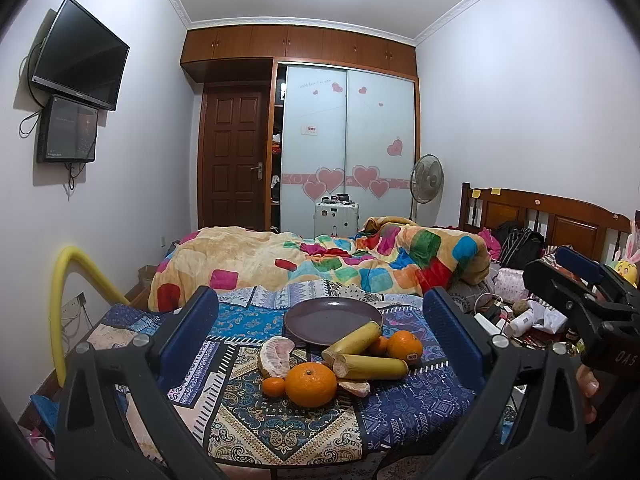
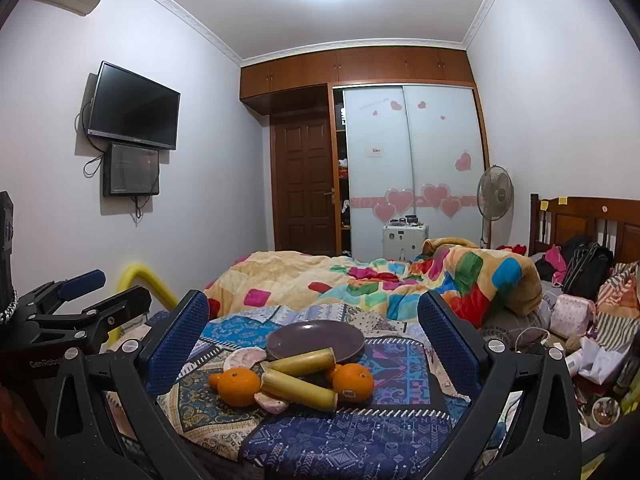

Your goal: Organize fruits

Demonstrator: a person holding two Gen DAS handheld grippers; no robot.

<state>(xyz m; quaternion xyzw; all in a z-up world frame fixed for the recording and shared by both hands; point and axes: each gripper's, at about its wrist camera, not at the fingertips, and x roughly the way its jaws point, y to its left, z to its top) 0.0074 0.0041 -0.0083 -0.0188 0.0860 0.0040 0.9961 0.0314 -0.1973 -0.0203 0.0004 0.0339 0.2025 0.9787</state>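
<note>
A purple plate (image 1: pixel 324 316) (image 2: pixel 312 338) lies empty on the patterned bedspread. In front of it sit two yellow sugarcane pieces (image 1: pixel 356 340) (image 2: pixel 300 390), a large orange (image 1: pixel 311 384) (image 2: pixel 239 387), a stickered orange (image 1: pixel 405 346) (image 2: pixel 353 376), small tangerines (image 1: pixel 273 386) and peeled pomelo segments (image 1: pixel 276 356) (image 2: pixel 244 358). My left gripper (image 1: pixel 320 332) is open and empty, held back from the fruit; it also shows in the right wrist view (image 2: pixel 104 288). My right gripper (image 2: pixel 316 338) is open and empty, and it shows at the right of the left wrist view (image 1: pixel 560 268).
A rumpled colourful blanket (image 1: pixel 320 264) lies behind the plate. Bags, cables and clutter (image 1: pixel 520 312) crowd the right side by the wooden headboard (image 1: pixel 560 216). A yellow foam tube (image 1: pixel 64 304) arches at the left. A wardrobe, suitcase and fan stand at the far wall.
</note>
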